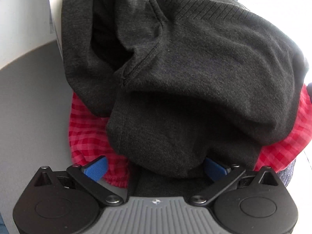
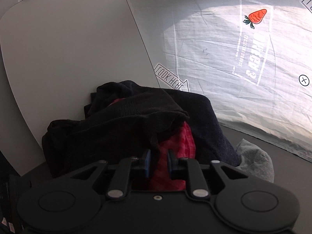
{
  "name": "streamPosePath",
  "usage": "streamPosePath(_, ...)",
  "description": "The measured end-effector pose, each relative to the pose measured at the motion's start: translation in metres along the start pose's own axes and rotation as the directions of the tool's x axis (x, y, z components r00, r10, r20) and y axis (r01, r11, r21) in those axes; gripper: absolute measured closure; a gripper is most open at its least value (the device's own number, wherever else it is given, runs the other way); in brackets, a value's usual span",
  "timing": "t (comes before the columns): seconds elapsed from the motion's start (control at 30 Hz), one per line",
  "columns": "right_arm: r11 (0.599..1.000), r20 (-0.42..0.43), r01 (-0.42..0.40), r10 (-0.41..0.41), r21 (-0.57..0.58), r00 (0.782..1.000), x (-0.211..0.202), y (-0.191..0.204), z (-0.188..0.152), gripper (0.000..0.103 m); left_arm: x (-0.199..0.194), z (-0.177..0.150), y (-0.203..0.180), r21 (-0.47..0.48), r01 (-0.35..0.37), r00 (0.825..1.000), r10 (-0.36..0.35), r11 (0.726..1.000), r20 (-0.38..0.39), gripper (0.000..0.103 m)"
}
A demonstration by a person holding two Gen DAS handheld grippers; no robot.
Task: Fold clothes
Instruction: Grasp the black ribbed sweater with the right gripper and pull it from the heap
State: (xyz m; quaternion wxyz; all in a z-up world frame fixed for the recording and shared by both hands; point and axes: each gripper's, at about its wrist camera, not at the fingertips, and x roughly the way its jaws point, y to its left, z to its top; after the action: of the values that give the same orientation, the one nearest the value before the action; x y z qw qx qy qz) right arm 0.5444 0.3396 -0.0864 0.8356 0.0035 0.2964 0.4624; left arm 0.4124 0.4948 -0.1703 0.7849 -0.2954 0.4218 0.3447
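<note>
Charcoal knit fabric fills the left wrist view: a dark grey sweater (image 1: 195, 64) lies heaped over a red checked garment (image 1: 87, 128), whose cloth shows at both lower flanks of the pile. A fold of the sweater hangs down between the blue pads (image 1: 97, 167) of the left gripper (image 1: 154, 168); the jaws stand spread wide, the fold lying between them without being pinched, and the far pad is partly hidden by the cloth. The pile rests against a white panel (image 1: 54, 9) at the left edge of a pale grey surface (image 1: 29, 107). In the right wrist view the same pile appears as a dark mound, the sweater (image 2: 117, 124) draped over the red checked garment (image 2: 175, 152), with a dark navy garment (image 2: 210, 128) just beside it and a grey garment (image 2: 255, 161) lower right. The right gripper (image 2: 159, 162) has its jaws drawn near together with red checked cloth between them; whether the pads actually clamp it cannot be told. Behind lies a pale printed sheet (image 2: 243, 58) bearing a strawberry motif (image 2: 257, 16).
</note>
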Motion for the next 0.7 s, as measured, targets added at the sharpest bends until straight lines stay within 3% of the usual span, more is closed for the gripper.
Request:
streamPosePath(0.13,0.999,0.014,-0.051,0.05,0.007,0.999,0.013,0.0,0.002,0.076,0.007,0.006,0.005,-0.017,0.037,0.999,-0.037,0.999,-0.024,0.0)
streamPosePath(0.23,0.999,0.002,-0.051,0.051,-0.008,0.999,0.024,0.004,0.002,0.078,0.01,0.007,0.008,-0.03,0.06,0.998,-0.061,0.998,-0.033,0.0)
streamPosePath(0.27,0.999,-0.006,-0.048,0.048,-0.003,0.999,0.027,0.004,0.003,0.084,0.01,0.008,0.009,-0.035,0.067,0.997,-0.068,0.997,-0.035,0.0)
streamPosePath(0.3,0.999,-0.012,-0.046,0.047,0.005,0.999,0.029,0.004,0.004,0.096,0.01,0.008,0.01,-0.041,0.071,0.997,-0.072,0.997,-0.036,0.0)
streamPosePath(0.37,0.999,-0.015,-0.042,0.042,0.01,0.999,0.027,0.005,0.005,0.1,0.008,0.008,0.01,-0.044,0.07,0.997,-0.072,0.997,-0.039,0.0)
streamPosePath(0.53,0.999,0.026,-0.044,0.044,0.025,0.999,0.0,0.006,0.007,0.101,-0.008,0.007,0.0,-0.009,0.024,1.0,-0.024,1.0,-0.02,0.0)
streamPosePath(0.7,1.0,0.102,-0.012,0.012,-0.002,0.995,-0.056,0.014,0.005,0.102,-0.038,0.002,-0.011,0.025,-0.001,1.0,0.001,1.0,0.009,0.0)
